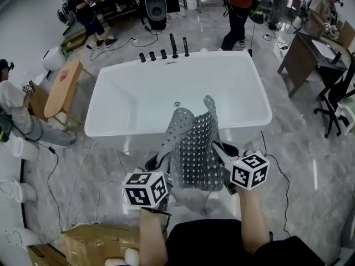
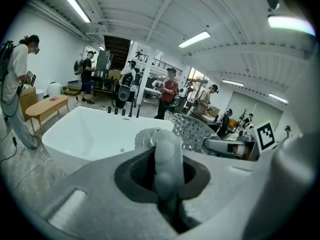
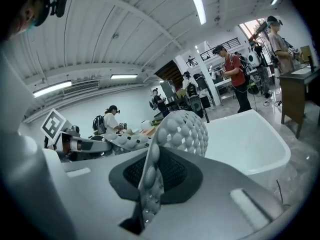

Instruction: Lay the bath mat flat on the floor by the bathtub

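Just ahead of both tools in the head view, the bath mat (image 1: 194,148) is bunched up between the left gripper (image 1: 162,162) and right gripper (image 1: 224,155). It pokes out over the near rim of the bathtub (image 1: 100,112), so I'd say the floor (image 1: 299,143) spot is below and nearer. Left gripper view: jaws clamped on a folded edge. Right gripper view: same, pinching the bumpy edge. Neither hand's nearer, and the length looks to run away from the tools.
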Demonstrator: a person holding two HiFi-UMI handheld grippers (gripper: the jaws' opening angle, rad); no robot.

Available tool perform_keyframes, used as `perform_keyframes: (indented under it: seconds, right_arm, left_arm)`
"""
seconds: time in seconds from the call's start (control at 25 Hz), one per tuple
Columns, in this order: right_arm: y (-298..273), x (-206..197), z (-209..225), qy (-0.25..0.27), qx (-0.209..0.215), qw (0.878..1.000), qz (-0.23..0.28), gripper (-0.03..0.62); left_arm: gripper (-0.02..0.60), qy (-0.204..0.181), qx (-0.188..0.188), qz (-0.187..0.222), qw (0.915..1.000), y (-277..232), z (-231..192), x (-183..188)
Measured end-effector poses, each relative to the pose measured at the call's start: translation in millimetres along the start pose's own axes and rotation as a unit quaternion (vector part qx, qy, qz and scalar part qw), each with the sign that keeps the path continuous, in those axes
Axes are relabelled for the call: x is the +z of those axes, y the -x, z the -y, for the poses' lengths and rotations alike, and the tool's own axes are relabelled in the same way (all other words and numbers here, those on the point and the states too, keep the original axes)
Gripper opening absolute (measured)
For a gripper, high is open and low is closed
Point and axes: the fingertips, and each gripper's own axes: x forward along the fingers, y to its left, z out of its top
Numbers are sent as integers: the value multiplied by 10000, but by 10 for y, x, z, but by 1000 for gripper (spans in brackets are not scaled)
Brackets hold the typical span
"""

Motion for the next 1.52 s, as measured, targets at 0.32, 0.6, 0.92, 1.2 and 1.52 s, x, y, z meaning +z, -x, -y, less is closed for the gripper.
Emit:
perform_keyframes:
  seconds: [0.32, 0.6, 0.92, 1.2, 1.52]
  right_arm:
    - [-629, -108, -363, -389, -76, 9992, 40, 21]
    - [-1166, -500, -504, -698, -186, 9972, -189, 21]
    - [-1308, -759, -293, -930, -495, 9940, -286, 21]
    - [-1266, -1029, -105, -1009, -828, 9902, -492, 21]
    - [-1281, -1327, 63, -1107, -1022, 9859, -725, 21]
  left_arm:
    - [29, 2, -32, -357, 9994, 55, -734, -45]
    - [28, 94, 126, -729, 9972, 35, -1407, -231]
    - [28, 344, 66, -894, 9954, -218, -1702, -501]
    - [26, 580, -39, -1087, 9924, -407, -1779, -835]
    - [26, 732, 32, -1283, 9890, -576, -1892, -1161]
